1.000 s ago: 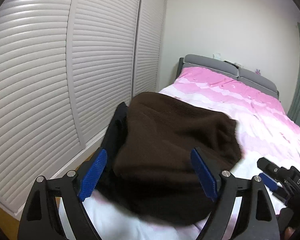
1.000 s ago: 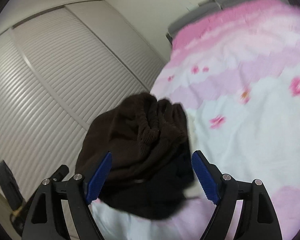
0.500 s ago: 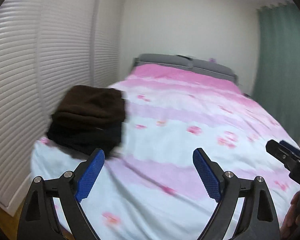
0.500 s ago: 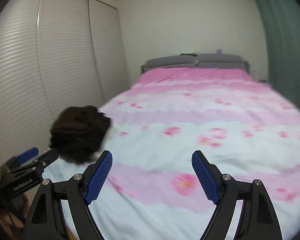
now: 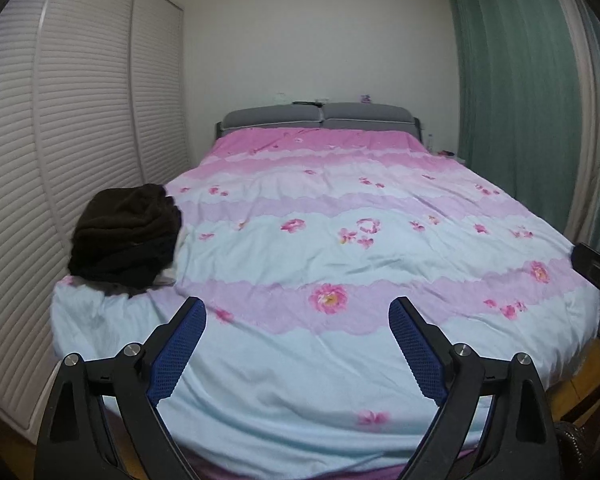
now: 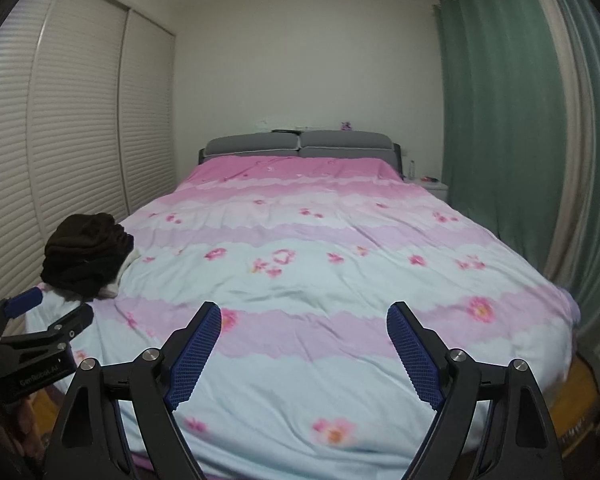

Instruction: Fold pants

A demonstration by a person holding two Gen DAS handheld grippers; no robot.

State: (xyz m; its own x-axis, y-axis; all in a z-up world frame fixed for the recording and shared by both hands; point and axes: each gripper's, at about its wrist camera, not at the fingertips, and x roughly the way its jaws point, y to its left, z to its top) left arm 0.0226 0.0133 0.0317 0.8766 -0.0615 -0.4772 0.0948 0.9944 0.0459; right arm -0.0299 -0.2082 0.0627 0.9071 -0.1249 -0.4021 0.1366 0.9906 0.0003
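A stack of folded dark clothes, brown pants (image 5: 128,224) on top of black ones, lies on the near left corner of the bed (image 5: 340,360). The same pile (image 6: 86,254) shows at the left of the right wrist view. My left gripper (image 5: 297,308) hovers over the foot of the bed, well right of the pile; its jaws are opening with nothing between them. My right gripper (image 6: 304,310) hangs beside it, its jaws also opening and empty. The left gripper (image 6: 40,320) shows at the lower left of the right wrist view, and the right gripper (image 5: 596,264) at the right edge of the left wrist view.
The duvet is pink and pale blue with flowers. White louvred wardrobe doors (image 5: 60,160) run along the left side. A green curtain (image 5: 520,100) hangs on the right, with a nightstand (image 6: 430,188) by the grey headboard (image 5: 320,116). Wooden floor (image 6: 576,392) shows by the bed's foot.
Both grippers have pulled back from the dark pile, which filled the gap between their fingers a second ago. The views swung right onto the whole bed, and the pile lies off to the left.
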